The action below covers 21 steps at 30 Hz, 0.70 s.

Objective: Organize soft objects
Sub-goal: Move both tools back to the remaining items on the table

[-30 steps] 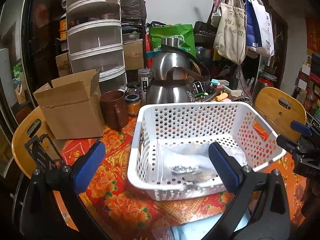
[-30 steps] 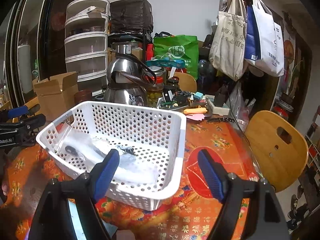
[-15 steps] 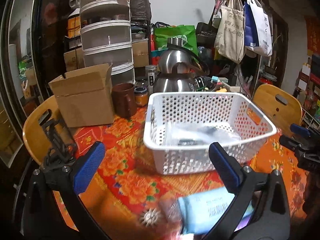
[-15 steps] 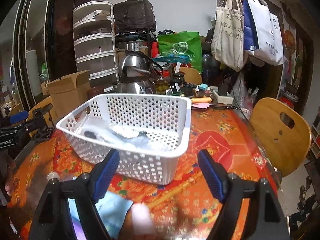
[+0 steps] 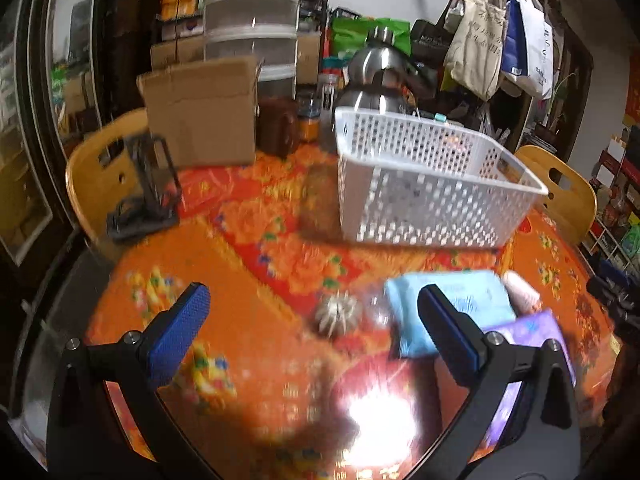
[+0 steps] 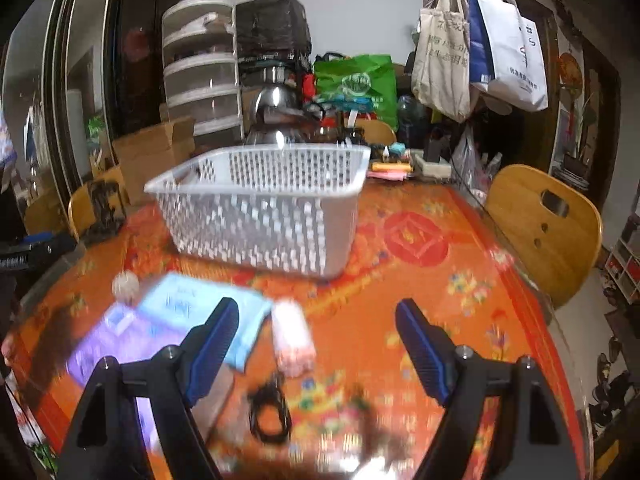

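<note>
A white perforated basket (image 5: pixel 424 196) (image 6: pixel 264 216) stands mid-table on the orange floral cloth. In front of it lie a light blue soft pack (image 5: pixel 452 308) (image 6: pixel 192 304), a purple pack (image 5: pixel 528 332) (image 6: pixel 116 344), a pale pink roll (image 6: pixel 290 336) (image 5: pixel 520 292) and a spiky whitish ball (image 5: pixel 336 314) (image 6: pixel 126 284). My left gripper (image 5: pixel 310 328) hangs open above the cloth, its right finger over the blue pack. My right gripper (image 6: pixel 316 332) is open too, with the pink roll between its fingers but untouched. Both views are motion-blurred.
A cardboard box (image 5: pixel 200 112), brown mug (image 5: pixel 278 128), jars and a steel kettle (image 5: pixel 380 76) crowd the back of the table. A black coiled cord (image 6: pixel 268 408) lies near the front edge. Wooden chairs (image 6: pixel 544 228) flank the table. A black stand (image 5: pixel 144 192) sits at left.
Both grippers have pulled back from the basket and sunk lower. The basket now looks farther off, and the soft packs, pink roll and spiky ball have come into full view.
</note>
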### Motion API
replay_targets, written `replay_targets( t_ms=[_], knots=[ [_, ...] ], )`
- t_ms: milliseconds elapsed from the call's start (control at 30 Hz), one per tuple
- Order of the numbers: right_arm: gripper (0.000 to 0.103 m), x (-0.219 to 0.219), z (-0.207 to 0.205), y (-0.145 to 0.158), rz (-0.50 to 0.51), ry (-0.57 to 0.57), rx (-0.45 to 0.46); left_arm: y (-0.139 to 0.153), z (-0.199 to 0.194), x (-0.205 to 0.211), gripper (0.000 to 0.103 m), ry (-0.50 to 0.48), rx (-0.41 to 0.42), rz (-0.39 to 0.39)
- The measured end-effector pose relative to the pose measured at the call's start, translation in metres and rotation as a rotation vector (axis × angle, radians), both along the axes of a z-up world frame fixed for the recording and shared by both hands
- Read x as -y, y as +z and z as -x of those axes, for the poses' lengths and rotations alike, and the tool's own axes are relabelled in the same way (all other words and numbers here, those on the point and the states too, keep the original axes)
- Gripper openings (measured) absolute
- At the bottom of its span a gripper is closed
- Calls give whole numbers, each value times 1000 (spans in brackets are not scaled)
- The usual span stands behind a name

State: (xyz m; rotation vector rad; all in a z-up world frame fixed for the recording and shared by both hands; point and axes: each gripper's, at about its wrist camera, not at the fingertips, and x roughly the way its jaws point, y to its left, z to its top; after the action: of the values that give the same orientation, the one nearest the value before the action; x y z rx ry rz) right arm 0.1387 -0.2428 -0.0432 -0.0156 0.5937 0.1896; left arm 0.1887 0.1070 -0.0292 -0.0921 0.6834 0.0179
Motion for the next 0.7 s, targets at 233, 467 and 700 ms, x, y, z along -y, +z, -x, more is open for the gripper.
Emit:
replay_targets(
  t_ms=[233,467,700],
  knots=[
    [81,-3,17,-37,0,39,-69,-46,2,8,103,-17,-63,-10],
    [75,-9,15,-51,0,71,-129,-72,-23,19,103,-20,-122,-3],
    [44,-20,7,-71,14,109,-228,-86,-40,23,103,-18,-172,-18]
  ],
)
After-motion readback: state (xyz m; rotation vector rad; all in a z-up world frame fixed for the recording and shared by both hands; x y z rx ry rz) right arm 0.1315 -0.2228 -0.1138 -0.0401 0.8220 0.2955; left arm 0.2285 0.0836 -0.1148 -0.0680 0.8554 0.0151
